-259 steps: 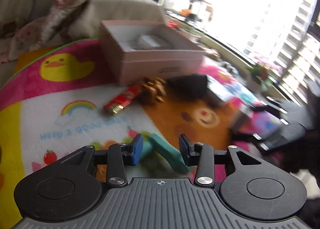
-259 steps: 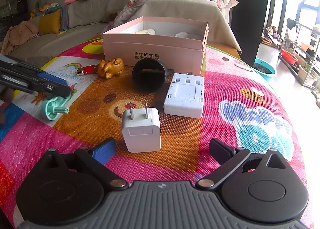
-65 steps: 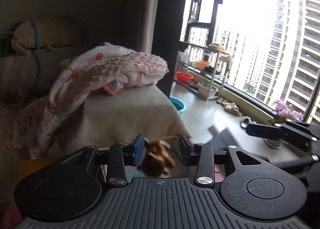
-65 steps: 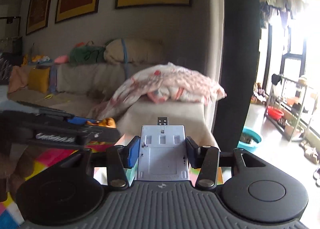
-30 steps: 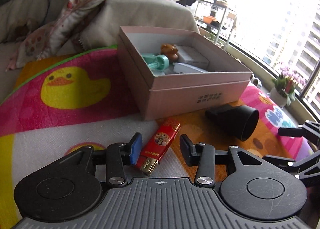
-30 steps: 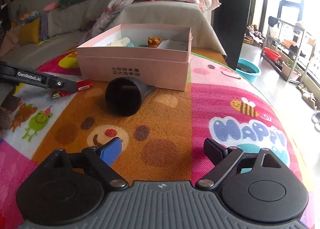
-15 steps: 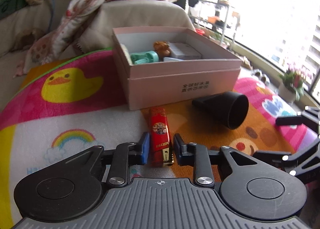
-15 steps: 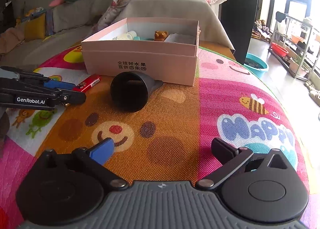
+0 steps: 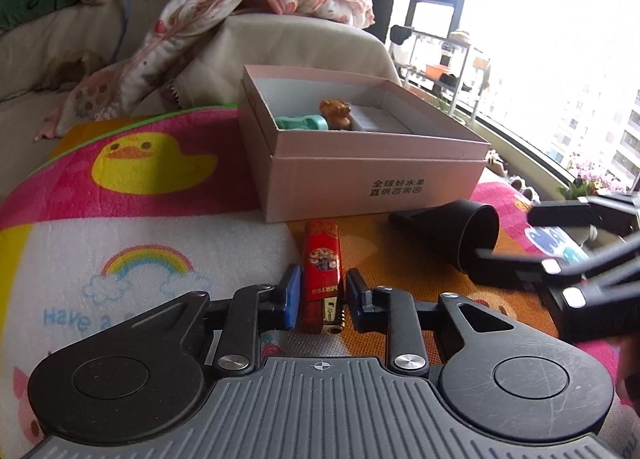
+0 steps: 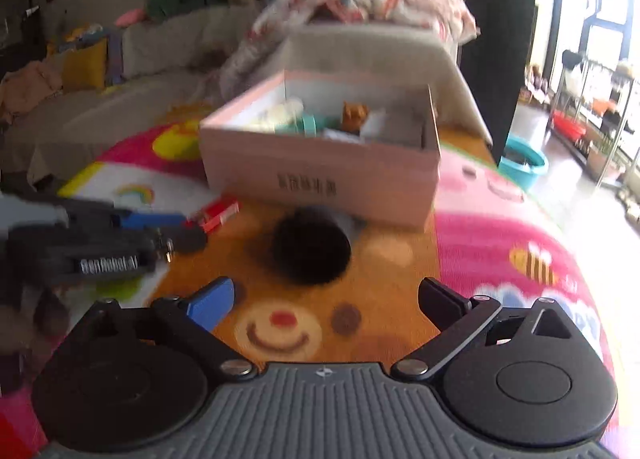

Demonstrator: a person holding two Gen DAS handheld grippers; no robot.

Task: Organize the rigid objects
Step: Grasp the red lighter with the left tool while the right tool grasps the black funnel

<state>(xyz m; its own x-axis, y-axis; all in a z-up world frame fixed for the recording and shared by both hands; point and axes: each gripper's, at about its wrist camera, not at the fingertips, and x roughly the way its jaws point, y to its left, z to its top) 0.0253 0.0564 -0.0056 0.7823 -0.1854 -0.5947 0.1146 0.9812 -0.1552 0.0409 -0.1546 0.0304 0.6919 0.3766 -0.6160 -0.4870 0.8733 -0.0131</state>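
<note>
The left tool has its fingers drawn in on either side of the red lighter, which lies flat on the play mat just in front of the pink box; the pads look to be touching or all but touching its sides, so I judge it pinched but not lifted. To do this step well, the grip should sit square across the lighter's narrow body near the metal end, firm enough that the smooth casing does not swivel, then lift straight up to clear the box wall before carrying it over the open top. The right tool is spread wide and holds nothing, facing the black funnel-shaped nozzle that lies on its side on the mat, its mouth toward that camera; this view is blurred. Counted: one lighter and one black nozzle outside the box. Inside the box, one brown animal figurine, one teal plastic piece, at least one white block, and a pale item too blurred to name. One box, two tools.
</note>
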